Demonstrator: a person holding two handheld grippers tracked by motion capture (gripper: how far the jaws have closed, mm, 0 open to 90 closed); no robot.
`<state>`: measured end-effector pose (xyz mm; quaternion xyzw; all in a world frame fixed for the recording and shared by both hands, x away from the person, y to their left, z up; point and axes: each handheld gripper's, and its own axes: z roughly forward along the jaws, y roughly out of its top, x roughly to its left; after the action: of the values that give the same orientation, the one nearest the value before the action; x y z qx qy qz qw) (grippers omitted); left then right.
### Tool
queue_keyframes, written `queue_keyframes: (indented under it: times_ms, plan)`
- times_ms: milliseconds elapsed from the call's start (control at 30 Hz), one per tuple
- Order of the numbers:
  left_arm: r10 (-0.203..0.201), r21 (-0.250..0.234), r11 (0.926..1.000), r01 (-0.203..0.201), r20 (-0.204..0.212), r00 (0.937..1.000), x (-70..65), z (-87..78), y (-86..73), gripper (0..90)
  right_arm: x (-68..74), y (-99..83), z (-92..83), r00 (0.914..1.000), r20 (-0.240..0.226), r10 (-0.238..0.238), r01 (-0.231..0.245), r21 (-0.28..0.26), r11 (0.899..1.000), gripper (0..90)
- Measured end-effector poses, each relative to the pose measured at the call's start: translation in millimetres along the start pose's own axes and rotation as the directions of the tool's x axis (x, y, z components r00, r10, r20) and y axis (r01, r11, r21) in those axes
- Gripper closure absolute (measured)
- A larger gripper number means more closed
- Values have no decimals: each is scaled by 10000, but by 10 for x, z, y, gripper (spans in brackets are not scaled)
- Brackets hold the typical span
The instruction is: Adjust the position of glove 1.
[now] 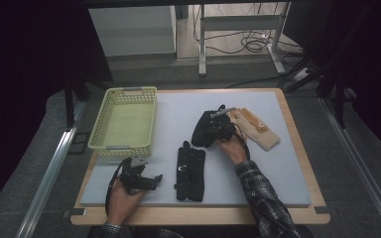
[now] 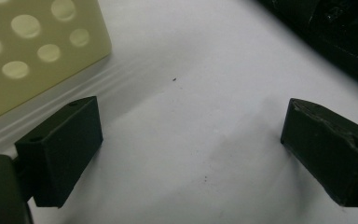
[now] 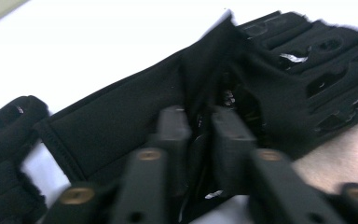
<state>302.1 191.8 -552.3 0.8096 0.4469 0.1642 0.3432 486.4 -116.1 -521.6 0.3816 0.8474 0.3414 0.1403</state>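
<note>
L gripper [image 1: 144, 181]: black two-jaw tool, low near table's front edge, lying about level, jaws wide apart w/ nothing between.
L hand [image 1: 121, 196]: wrapped round its body.
R gripper [image 1: 218, 126]: black, mid-table, jaws pinched nearly together on a fold of black fabric glove [image 3: 135, 112].
R forearm [image 1: 263, 196]: plaid sleeve, angled in from bottom.

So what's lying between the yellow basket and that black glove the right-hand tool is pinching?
High view: between the basket and the pinched black glove the grey mat is bare. A second black glove lies nearer the person, off that line.
</note>
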Motion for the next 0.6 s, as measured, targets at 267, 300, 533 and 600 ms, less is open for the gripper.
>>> queue_keyframes:
  times_ms: [267, 300, 533, 600]
  plan:
    - [-10, 5, 10000, 10, 14, 10000, 1, 0, 0, 56, 39, 28, -146, 9994, 104, -334, 337, -372, 9987, 832]
    - [-9, 5, 10000, 9, 12, 10000, 1, 0, 0, 56, 35, 40, -192, 9994, 43, -329, 331, -474, 9983, 833]
    - [-5, 1, 10000, 5, 6, 10000, 1, 1, 0, 56, 81, 137, -560, 9981, -312, -540, 506, -1003, 9937, 834]
    - [-5, 1, 10000, 5, 5, 10000, 1, 1, 0, 56, 97, 142, -638, 9974, -348, -624, 584, -1069, 9925, 834]
